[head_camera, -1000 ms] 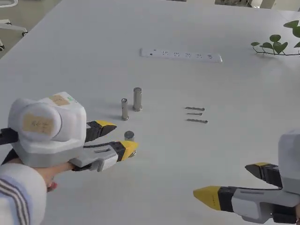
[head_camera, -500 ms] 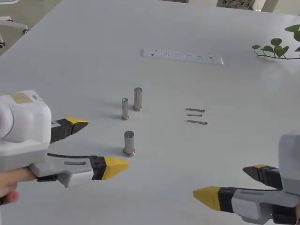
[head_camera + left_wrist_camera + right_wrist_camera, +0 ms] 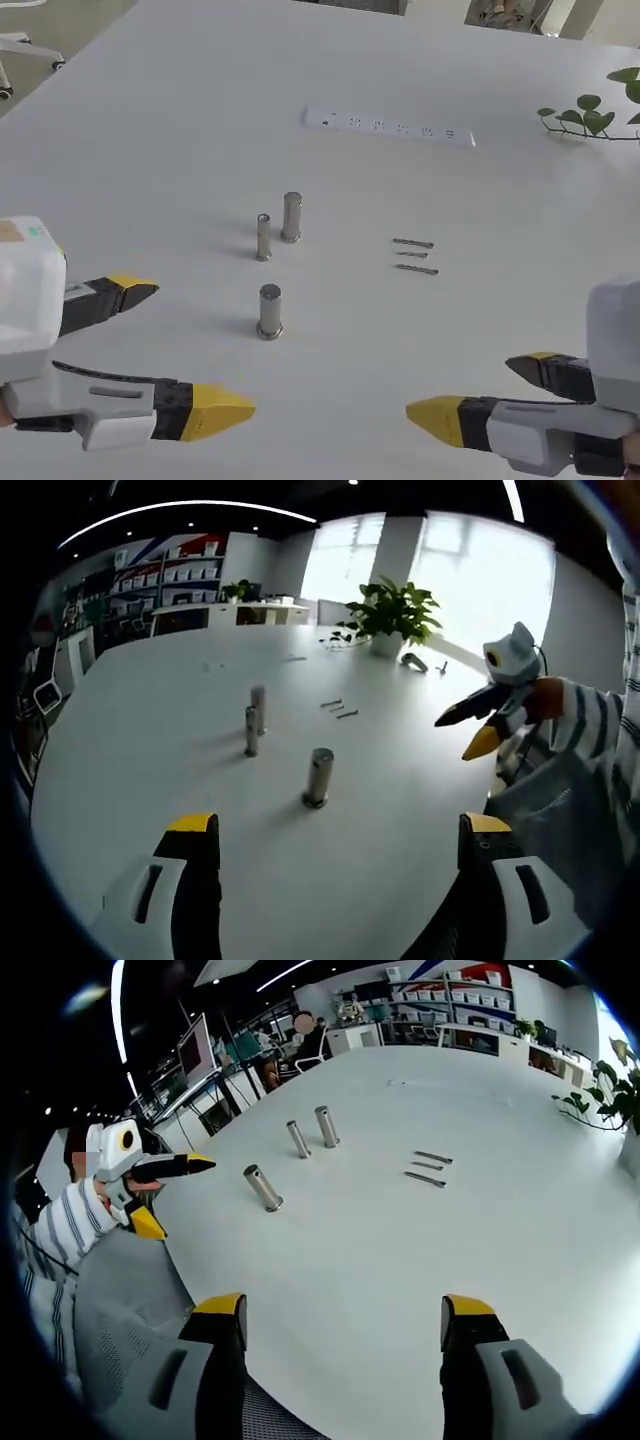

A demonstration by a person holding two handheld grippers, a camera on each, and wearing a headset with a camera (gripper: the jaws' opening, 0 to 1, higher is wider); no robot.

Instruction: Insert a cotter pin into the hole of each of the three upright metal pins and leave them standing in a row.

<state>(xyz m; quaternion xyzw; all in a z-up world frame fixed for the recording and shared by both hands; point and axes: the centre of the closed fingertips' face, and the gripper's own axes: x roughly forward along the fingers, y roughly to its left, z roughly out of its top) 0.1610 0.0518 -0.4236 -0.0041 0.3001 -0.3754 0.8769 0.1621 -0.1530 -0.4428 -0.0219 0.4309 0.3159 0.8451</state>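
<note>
**Q:** Foreground of the head view: what do the two tools hold?

**A:** Nothing. The left gripper, at seven o'clock of the frame, has its jaws spread wide and empty. The right gripper, at five o'clock, is likewise released, with only bare table ahead of its yellow tips.

**Q:** Where does the work stand?

**A:** The nearest metal pin is upright, at one o'clock from the left gripper and clear of it. At twelve o'clock from that pin stand the second metal pin and the third metal pin, close together but apart. The three cotter pins lie flat, side by side, at two o'clock from the nearest metal pin and well apart from all three. None is inserted yet.

**Q:** How is the step done well?

**A:** The step appears to be fetching the first cotter pin. The right gripper is better placed, with the cotter pins at eleven o'clock from it. It should come in low, close on one end of the closest one and leave the other end free to lead. The neighbours could easily be nudged. The left gripper can steady a metal pin low on its body. The cross-holes are too small to make out, so their facing needs checking first.

**Q:** And the background?

**A:** A power strip lies at twelve o'clock and a plant at two, both out of the way.
</note>
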